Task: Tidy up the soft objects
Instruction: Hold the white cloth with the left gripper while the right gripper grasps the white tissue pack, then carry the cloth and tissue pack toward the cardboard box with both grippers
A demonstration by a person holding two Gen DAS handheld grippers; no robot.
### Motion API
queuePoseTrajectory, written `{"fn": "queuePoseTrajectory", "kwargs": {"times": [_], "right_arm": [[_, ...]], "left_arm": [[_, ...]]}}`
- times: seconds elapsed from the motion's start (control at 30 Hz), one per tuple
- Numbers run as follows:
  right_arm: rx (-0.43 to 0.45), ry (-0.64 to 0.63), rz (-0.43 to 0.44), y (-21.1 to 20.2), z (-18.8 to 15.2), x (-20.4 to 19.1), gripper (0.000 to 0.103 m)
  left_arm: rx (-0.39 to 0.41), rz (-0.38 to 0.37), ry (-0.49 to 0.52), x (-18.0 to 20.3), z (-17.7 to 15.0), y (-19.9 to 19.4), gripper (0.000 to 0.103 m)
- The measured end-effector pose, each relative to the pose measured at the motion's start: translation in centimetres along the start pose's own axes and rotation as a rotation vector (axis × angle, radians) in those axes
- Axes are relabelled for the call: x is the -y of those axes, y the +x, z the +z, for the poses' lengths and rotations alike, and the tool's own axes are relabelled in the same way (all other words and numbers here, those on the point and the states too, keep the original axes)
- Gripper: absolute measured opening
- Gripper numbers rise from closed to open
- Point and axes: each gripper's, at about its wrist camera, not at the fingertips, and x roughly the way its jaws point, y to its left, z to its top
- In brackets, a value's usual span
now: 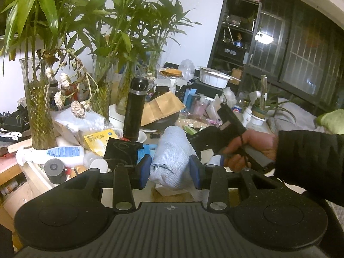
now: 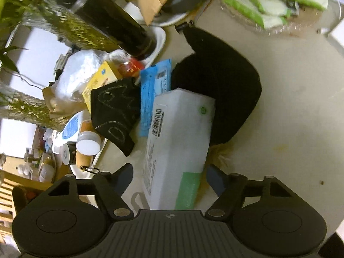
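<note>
My left gripper [image 1: 169,169] is shut on a rolled light-blue knitted cloth [image 1: 172,148], held above the cluttered table with its blue pads pressing both sides. In the right wrist view my right gripper [image 2: 171,178] points steeply down and stands open around a white soft pack [image 2: 178,137] with a barcode and a green patch. A gap shows at the left finger. The pack lies partly on a black soft cap [image 2: 228,86]. A black cloth with pale outlines [image 2: 114,109] lies to its left. A hand [image 1: 247,150] with a dark sleeve holds the right gripper just right of the blue cloth.
A tall black bottle [image 1: 134,111], glass vases with plants [image 1: 39,111], a white lotion bottle [image 1: 62,153], a yellow box [image 2: 101,81] and a blue packet [image 2: 152,94] crowd the left. A glass plate of green packets [image 2: 279,6] sits far right. Bare tabletop [image 2: 290,129] lies to the right.
</note>
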Motion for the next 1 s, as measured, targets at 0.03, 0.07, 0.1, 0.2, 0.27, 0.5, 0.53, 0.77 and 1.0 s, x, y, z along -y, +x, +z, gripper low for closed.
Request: {"fn": "queuePoseTrajectory", "kwargs": {"times": [0.03, 0.07, 0.1, 0.2, 0.27, 0.5, 0.53, 0.77, 1.0], "right_arm": [[-0.007, 0.016, 0.0, 0.4, 0.2, 0.2, 0.067], [-0.011, 0.026, 0.001, 0.8, 0.3, 0.4, 0.065], [-0.012, 0.034, 0.007, 1.1, 0.5, 0.6, 0.06], [-0.017, 0.057, 0.037, 1.6, 0.7, 1.0, 0.053], [-0.017, 0.052, 0.036, 1.4, 0.6, 0.8, 0.051], [0.025, 0.037, 0.091, -0.9, 0.0, 0.1, 0.048], [0.034, 0.034, 0.103, -1.5, -0.2, 0.0, 0.048], [0.148, -0.101, 0.13, -7.8, -1.8, -1.7, 0.048], [0.304, -0.246, 0.128, -15.6, -4.7, -2.1, 0.048]], "left_arm": [[-0.003, -0.001, -0.002, 0.0, -0.1, 0.0, 0.038], [-0.006, -0.002, -0.003, 0.1, -0.2, 0.0, 0.038], [-0.008, -0.002, -0.003, 0.1, -0.3, 0.0, 0.038], [-0.012, -0.002, -0.004, 0.2, -0.5, -0.1, 0.038], [-0.012, -0.002, -0.004, 0.2, -0.5, -0.2, 0.038], [-0.002, -0.005, 0.002, 0.8, -0.4, -0.7, 0.038], [0.001, -0.007, 0.004, 1.0, -0.3, -0.9, 0.038], [0.015, -0.033, 0.028, 2.2, 0.4, -2.0, 0.038], [0.027, -0.047, 0.03, 3.2, 0.9, -3.1, 0.038]]}}
